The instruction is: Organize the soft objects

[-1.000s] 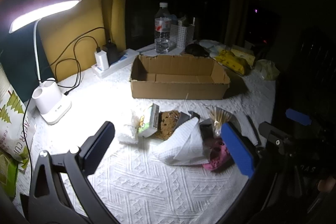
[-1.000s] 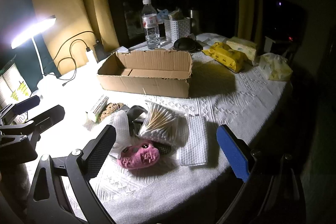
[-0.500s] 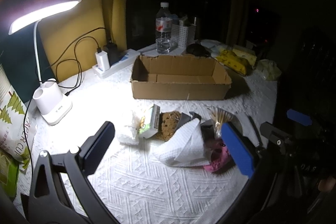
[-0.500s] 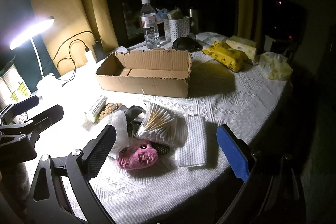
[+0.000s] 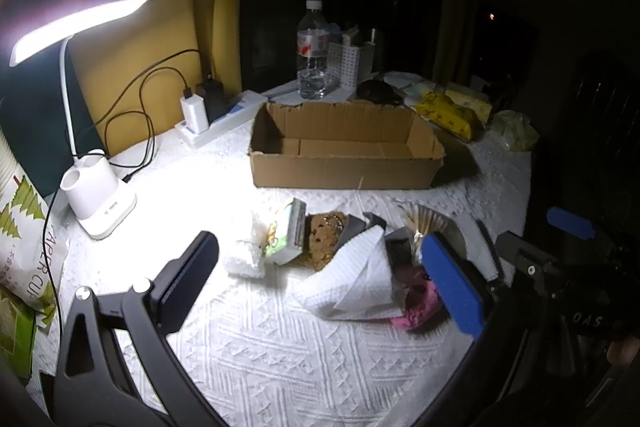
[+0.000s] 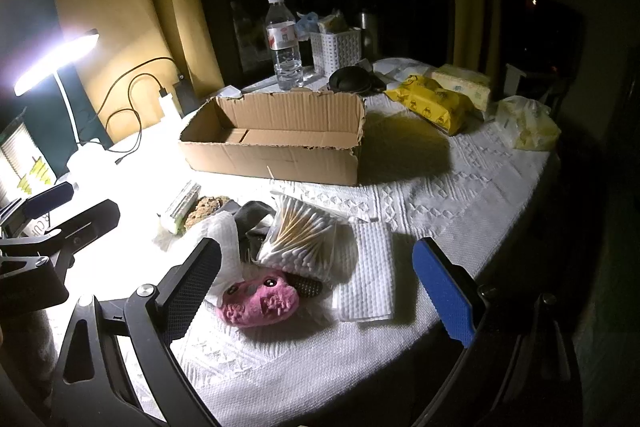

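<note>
A heap of small items lies on the white tablecloth in front of an empty cardboard box. It holds a pink plush toy, a bag of cotton swabs, a folded white cloth, a crumpled white cloth, a brown sponge-like piece and a green-white pack. My left gripper hovers open before the heap, holding nothing. My right gripper is open too, just above the plush and the folded cloth.
A lit desk lamp, a power strip with chargers, a water bottle and a white basket stand behind the box. Yellow tissue packs lie at the back right. A paper-cup bag sits at the left edge.
Both grippers have drifted only slightly. No object has moved, and both stay open.
</note>
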Demonstrator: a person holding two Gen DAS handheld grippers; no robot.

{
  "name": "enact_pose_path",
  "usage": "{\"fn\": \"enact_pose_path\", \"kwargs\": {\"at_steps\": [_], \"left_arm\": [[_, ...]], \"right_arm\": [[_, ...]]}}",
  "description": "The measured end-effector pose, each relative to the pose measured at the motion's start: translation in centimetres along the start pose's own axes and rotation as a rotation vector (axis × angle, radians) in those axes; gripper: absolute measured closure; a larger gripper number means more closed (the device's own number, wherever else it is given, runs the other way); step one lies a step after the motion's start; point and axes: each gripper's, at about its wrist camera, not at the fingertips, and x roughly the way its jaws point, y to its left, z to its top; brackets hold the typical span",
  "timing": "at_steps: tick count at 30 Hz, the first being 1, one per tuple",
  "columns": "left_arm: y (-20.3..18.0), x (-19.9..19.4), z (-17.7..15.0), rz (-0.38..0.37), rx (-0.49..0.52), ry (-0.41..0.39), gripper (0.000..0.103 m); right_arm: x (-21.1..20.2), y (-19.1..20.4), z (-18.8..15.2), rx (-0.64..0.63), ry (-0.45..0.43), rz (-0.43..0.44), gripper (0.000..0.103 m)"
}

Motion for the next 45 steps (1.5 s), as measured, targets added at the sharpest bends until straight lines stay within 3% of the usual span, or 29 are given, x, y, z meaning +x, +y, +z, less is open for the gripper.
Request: {"fn": "enact_pose_path", "kwargs": {"at_steps": [45], "left_arm": [[1.3,2.1,0.1,0.012,0.004,0.031,0.001]], "right_arm": [[2.1,-0.9,-0.2,0.008,0.02,-0.004,0.005]]}}
